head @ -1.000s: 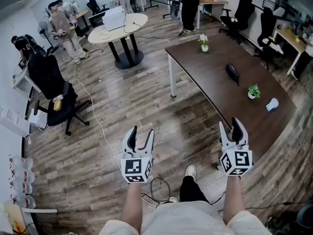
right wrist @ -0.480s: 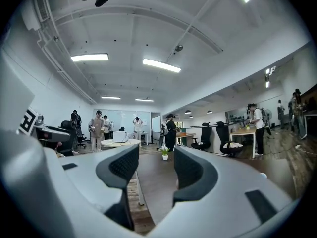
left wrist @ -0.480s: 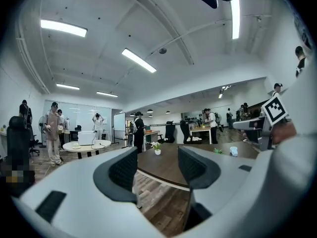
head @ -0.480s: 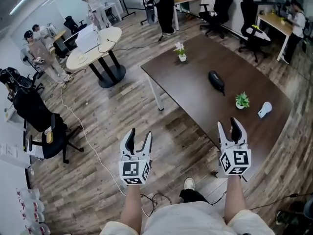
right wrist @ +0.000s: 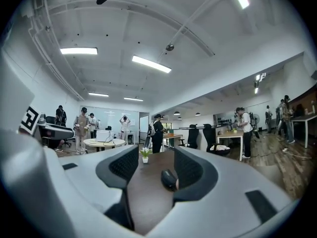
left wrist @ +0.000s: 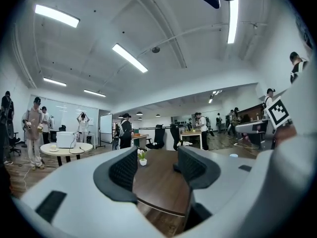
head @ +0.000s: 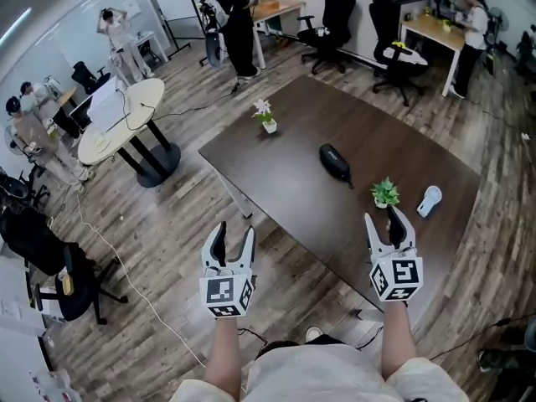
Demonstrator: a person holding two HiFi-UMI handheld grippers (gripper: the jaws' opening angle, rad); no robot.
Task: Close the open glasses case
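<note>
The black glasses case lies near the middle of the long dark brown table. In the right gripper view the case shows far off between the jaws. It is too small to tell how its lid stands. My left gripper hangs open over the wooden floor, short of the table's near edge, with nothing between its fingers. My right gripper is open and empty too, level over the table's near edge, just in front of a small green plant. Both point level at the table.
On the table also stand a white-flowered pot and a small white object. A round white table is at the left, and a black office chair at the near left. Several people and chairs stand at the back.
Both grippers have travelled toward the dark table, which now lies closer and more central in the head view. The right gripper now reaches over its near edge. The jaws stand as wide as before.
</note>
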